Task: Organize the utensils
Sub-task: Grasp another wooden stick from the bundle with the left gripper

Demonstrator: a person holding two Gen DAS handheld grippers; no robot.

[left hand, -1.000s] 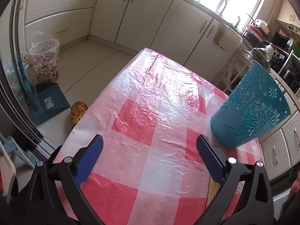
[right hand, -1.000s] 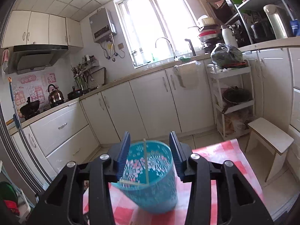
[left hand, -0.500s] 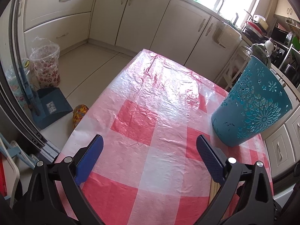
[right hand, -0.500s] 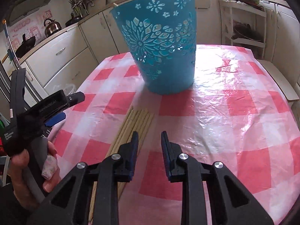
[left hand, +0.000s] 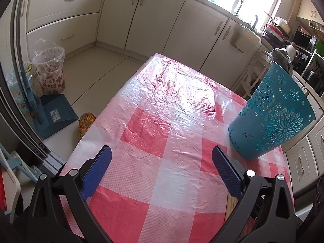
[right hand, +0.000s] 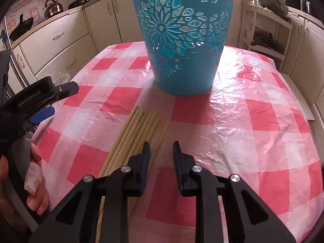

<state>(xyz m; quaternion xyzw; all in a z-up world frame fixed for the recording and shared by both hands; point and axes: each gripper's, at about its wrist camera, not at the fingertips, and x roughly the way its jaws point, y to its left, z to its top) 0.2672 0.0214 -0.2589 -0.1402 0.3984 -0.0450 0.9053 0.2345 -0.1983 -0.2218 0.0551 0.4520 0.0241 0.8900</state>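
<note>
Now the right gripper (right hand: pixel 161 151), jaws just narrowed and empty, hovers above the chopsticks (right hand: pixel 139 129) lying near the table's (right hand: pixel 253 121) near edge, perhaps 7, before the teal basket (right hand: pixel 182 40); left gripper (left hand: pixel 162 162) gapes wide, empty

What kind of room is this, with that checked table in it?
Most likely a home kitchen. Cream cabinets line the walls, a sink tap stands under the bright window, and a metal kettle sits on the counter. The red-and-white checked plastic tablecloth suggests a household dining table.
</note>
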